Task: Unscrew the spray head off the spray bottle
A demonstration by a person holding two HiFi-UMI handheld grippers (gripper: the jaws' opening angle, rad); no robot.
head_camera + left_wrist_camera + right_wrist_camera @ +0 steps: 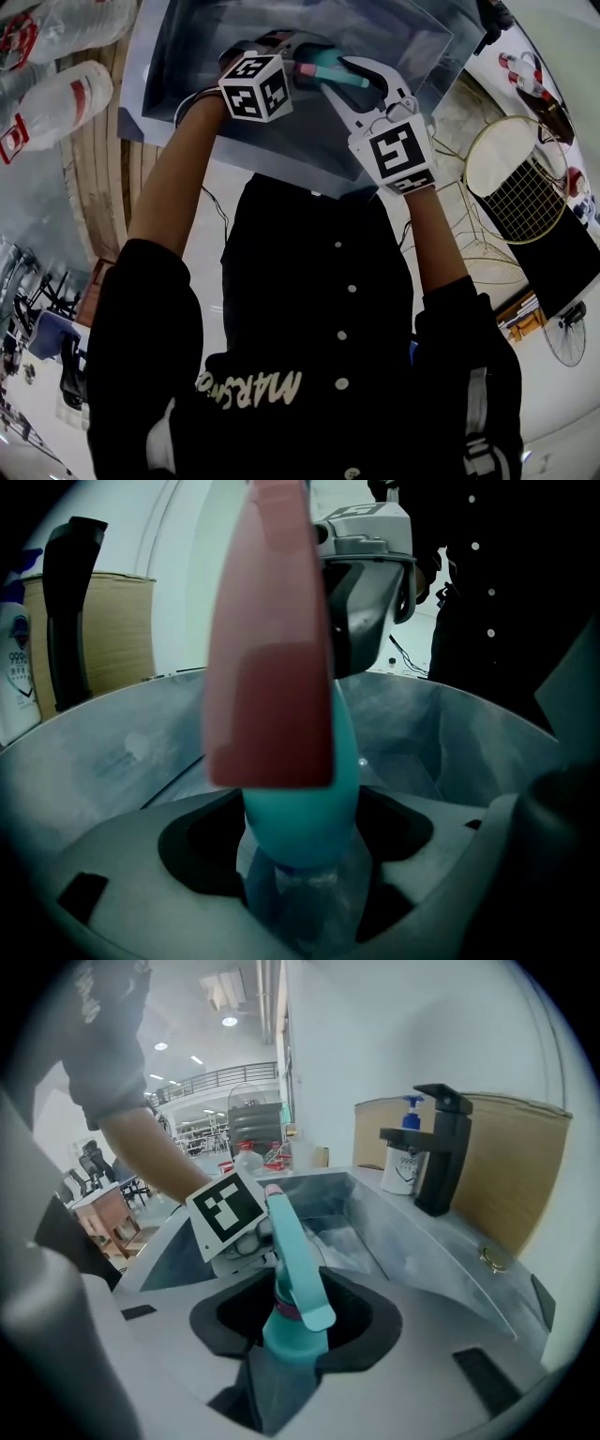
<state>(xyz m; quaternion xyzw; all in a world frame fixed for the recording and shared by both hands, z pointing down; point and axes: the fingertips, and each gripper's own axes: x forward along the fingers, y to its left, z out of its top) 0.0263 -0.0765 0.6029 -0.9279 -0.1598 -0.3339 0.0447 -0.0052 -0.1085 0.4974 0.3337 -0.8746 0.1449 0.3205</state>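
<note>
Stainless-steel sink (178,66), viewed steeply from above. A black faucet (439,1147) and a pump soap bottle (405,1164) stand on its far rim. Nothing of the task rests in the basin.

**Item 1: spray bottle (298,919).** Clear plastic body. It is held in the air over the sink and touches neither wall nor floor of the basin. It is probably kept there so that any liquid lost at the neck falls into the sink.

**Item 2: spray head (292,1279).** Teal shell with a pink trigger (272,667), still on the bottle's neck. No gap shows at the collar, and how far the thread has been loosened cannot be told.

**Item 3: left tool (302,869).** Its jaws are clamped on the clear body just under the teal collar. It appears to serve as the anchor, so that the bottle cannot turn along with the head.

**Item 4: right tool (286,1363).** Its jaws are closed round the base of the teal head. The head's long body points away from it, toward the left tool's marker cube (225,1211). It appears to be the turning hand.

**Arrangement.** Both grips lie just beside the joint, one on each side of it. This probably confines the twist to the thread and keeps the thin plastic from bending.

**Status.** The head is not yet off, and more turns look needed.
</note>
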